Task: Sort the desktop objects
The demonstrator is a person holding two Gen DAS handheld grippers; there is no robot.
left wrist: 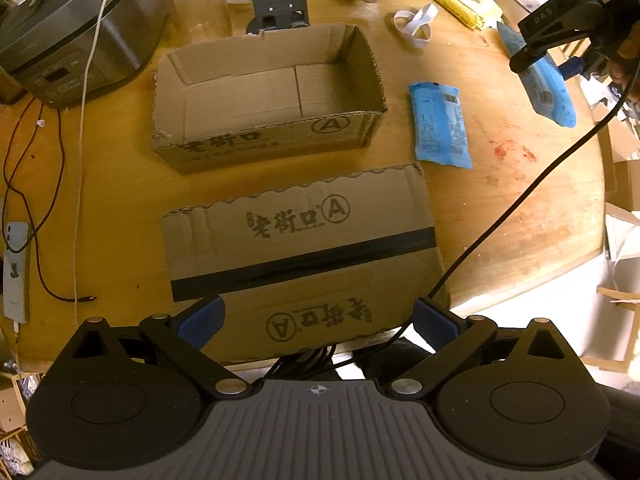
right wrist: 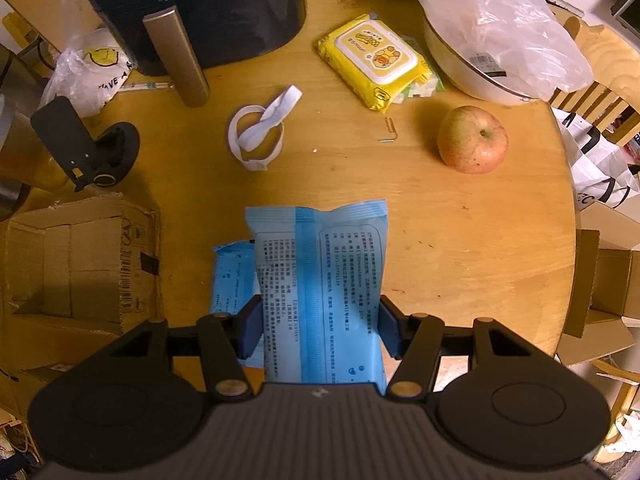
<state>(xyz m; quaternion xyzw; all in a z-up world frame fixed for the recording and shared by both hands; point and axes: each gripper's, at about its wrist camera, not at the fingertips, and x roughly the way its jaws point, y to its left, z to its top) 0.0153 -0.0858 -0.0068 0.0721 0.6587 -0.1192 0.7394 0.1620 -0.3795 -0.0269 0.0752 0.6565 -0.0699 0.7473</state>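
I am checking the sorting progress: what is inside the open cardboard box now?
The open cardboard box shows only its own bottom flaps; no item lies in it. The strip of floor just behind its near wall is hidden. The right gripper holds a blue packet outside it.

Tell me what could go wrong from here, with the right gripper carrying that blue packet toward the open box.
1. The right gripper pinches the blue packet near one end; the soft pack hangs free and may slip.
2. A black cable trails from the right gripper across the table and could drag the second blue packet.
3. The open cardboard box has ragged walls that the dangling packet might catch.
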